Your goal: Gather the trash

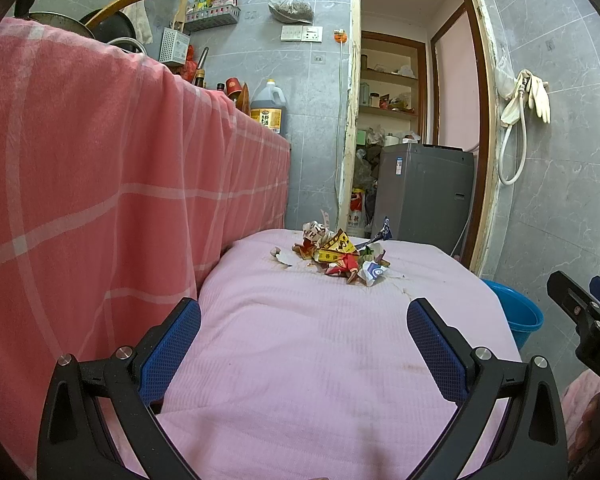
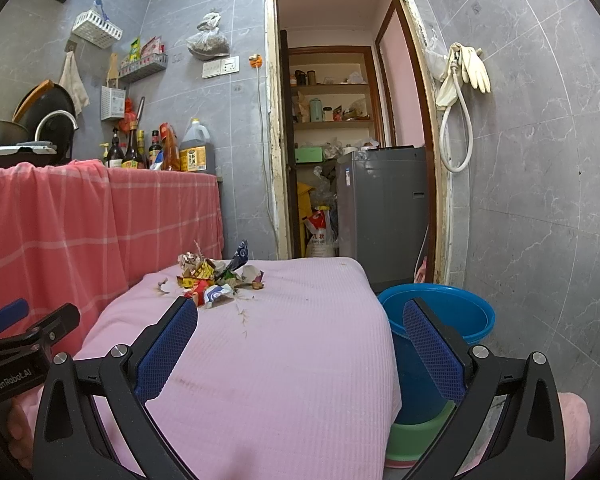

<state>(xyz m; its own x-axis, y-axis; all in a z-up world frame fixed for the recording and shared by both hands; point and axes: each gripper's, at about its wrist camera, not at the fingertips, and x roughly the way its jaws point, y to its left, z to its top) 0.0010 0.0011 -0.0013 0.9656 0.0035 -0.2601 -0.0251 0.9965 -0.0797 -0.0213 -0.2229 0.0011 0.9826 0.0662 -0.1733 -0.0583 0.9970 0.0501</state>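
Note:
A small heap of crumpled wrappers and paper scraps lies near the far end of a pink-covered table; in the right wrist view the trash heap sits far left on the table. My left gripper is open, well short of the heap, with nothing between its blue pads. My right gripper is open too, over the table's right edge. A blue bucket stands on the floor right of the table, also seen as the bucket in the left view.
A counter draped in a red checked cloth runs along the left, with bottles and pans on top. A doorway beyond the table shows a grey appliance and shelves. A green basin sits under the bucket. Grey tiled walls surround.

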